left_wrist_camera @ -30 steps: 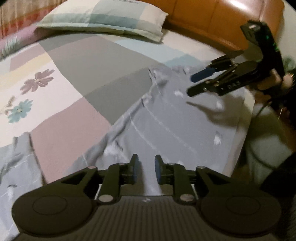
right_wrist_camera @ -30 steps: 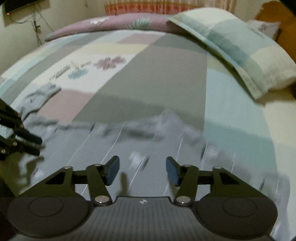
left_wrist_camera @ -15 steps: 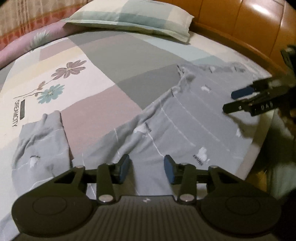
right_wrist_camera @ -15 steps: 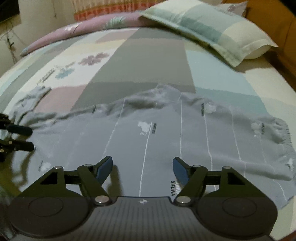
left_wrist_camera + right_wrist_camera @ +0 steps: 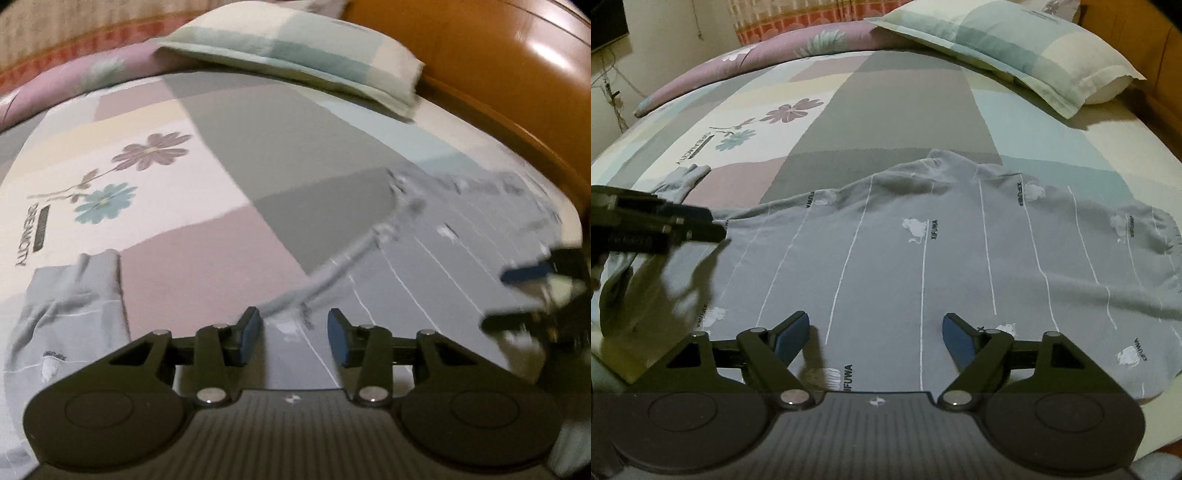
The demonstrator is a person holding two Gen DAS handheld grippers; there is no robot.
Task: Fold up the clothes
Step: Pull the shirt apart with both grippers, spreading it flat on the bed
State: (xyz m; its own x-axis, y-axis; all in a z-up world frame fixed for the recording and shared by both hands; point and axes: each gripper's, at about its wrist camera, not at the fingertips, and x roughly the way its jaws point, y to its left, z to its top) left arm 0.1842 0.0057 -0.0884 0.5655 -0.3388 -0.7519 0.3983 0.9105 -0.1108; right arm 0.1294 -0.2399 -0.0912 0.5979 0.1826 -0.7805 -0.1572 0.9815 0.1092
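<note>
A grey garment (image 5: 923, 258) with thin white stripes and small white prints lies spread flat across the near side of the bed. In the left wrist view its body (image 5: 424, 266) runs to the right and a sleeve (image 5: 74, 295) lies at the left. My left gripper (image 5: 295, 332) hovers open over the garment's edge, gripping nothing. My right gripper (image 5: 875, 332) is over the lower hem, its jaws opening wide, with only flat cloth beneath. Each gripper shows in the other's view: the right gripper (image 5: 532, 295), blurred, and the left gripper (image 5: 713, 225).
The patchwork bedsheet (image 5: 894, 110) with flower prints covers the bed. A checked pillow (image 5: 1015, 48) lies at the head, against an orange wooden headboard (image 5: 480, 55). A rolled purple quilt (image 5: 738, 70) lies along the far side. The bed's edge falls away at the right (image 5: 569, 221).
Both grippers' jaws have widened, the right more. The garment, rumpled and blurred before, now lies flat. The right gripper has slid toward the lower right in the left wrist view.
</note>
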